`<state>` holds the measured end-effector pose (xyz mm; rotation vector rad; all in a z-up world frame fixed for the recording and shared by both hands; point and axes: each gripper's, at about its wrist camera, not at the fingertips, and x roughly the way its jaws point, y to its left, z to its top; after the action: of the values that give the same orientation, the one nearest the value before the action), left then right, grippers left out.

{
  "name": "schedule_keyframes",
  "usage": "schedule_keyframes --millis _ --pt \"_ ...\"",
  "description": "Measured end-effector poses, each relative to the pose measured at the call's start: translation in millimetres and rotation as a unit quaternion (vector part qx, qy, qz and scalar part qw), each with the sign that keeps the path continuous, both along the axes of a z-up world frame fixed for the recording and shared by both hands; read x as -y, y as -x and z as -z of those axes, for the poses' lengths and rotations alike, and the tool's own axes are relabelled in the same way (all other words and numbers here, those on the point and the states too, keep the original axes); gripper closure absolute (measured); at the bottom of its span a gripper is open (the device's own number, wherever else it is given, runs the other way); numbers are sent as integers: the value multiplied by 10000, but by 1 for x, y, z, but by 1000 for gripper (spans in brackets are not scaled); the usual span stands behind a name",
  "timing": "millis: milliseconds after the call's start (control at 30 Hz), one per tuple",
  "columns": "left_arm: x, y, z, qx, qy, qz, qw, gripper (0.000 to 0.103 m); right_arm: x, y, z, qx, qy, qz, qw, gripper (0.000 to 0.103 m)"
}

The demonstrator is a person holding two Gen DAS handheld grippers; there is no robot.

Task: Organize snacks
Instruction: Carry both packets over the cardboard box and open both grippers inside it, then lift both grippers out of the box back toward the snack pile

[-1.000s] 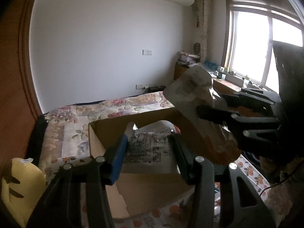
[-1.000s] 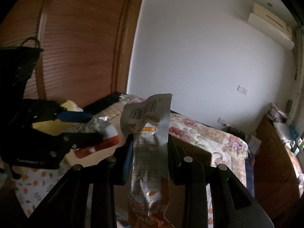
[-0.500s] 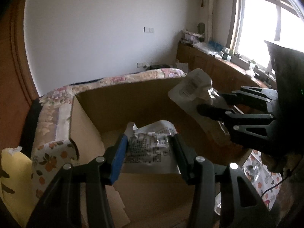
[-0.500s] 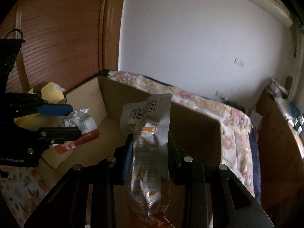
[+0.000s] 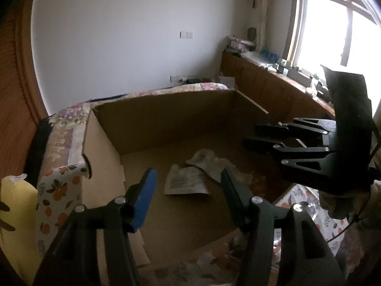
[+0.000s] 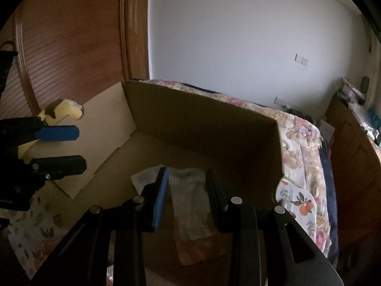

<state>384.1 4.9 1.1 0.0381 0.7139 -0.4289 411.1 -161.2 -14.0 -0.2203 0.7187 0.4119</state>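
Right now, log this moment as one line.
left gripper: open, empty | right gripper: open, empty | white snack packet and clear snack packet: on floor of cardboard box

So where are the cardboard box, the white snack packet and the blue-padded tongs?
cardboard box [image 5: 166, 116]: left wrist view, inner back wall.
white snack packet [image 5: 184, 182]: left wrist view, printed face.
left tongs [image 5: 188, 184]: left wrist view, between tips.

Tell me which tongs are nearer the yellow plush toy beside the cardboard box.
Left. The left tongs hang over the box's toy-side end, near the yellow plush toy; the right tongs hang over the opposite end.
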Motion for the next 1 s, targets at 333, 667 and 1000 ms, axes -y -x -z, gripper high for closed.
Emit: schedule_keyframes --millis 333,667,1000 --pt "-13 67 -19 371 225 -113 9990 32 30 74 -45 115 -383 -31 9992 69" --pt "-11 143 -12 439 325 -145 9984 31 63 167 -58 68 -592 161 9981 52" --pt "-17 194 18 381 171 -184 9990 31 82 232 -33 -55 -757 467 9960 51"
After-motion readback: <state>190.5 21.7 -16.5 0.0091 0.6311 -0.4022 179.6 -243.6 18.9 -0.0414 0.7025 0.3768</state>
